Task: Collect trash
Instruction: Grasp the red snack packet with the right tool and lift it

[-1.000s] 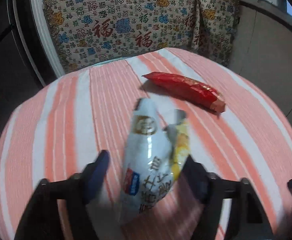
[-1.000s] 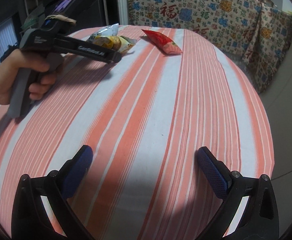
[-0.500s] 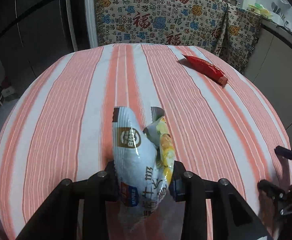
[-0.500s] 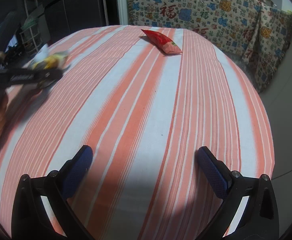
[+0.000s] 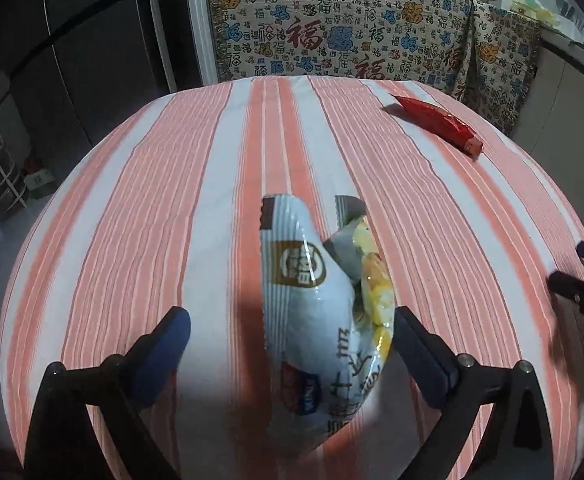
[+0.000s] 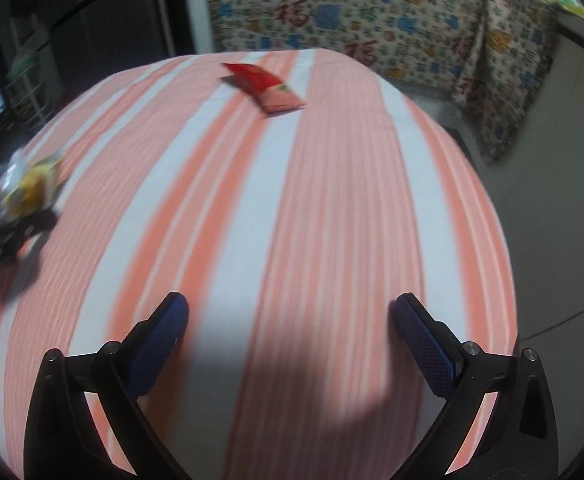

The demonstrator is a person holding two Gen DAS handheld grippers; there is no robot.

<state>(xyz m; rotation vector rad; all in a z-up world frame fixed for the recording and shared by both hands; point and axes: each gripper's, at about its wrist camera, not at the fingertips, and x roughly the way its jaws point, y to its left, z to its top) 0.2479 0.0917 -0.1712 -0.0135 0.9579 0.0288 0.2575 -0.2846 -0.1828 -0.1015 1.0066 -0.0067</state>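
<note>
Left wrist view: my left gripper (image 5: pixel 287 344) is spread wide, the white snack bag (image 5: pixel 316 320) loose between its fingers. My right gripper (image 6: pixel 287 332) gapes empty over the striped tablecloth (image 6: pixel 332 200).

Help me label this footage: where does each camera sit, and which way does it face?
Left wrist: on the left gripper, facing across the striped table; its open jaws flank a white snack bag.
Right wrist: on the right gripper, facing over the same table; its open jaws show, empty.
Shared: the red packet, the patterned cloth behind.
</note>
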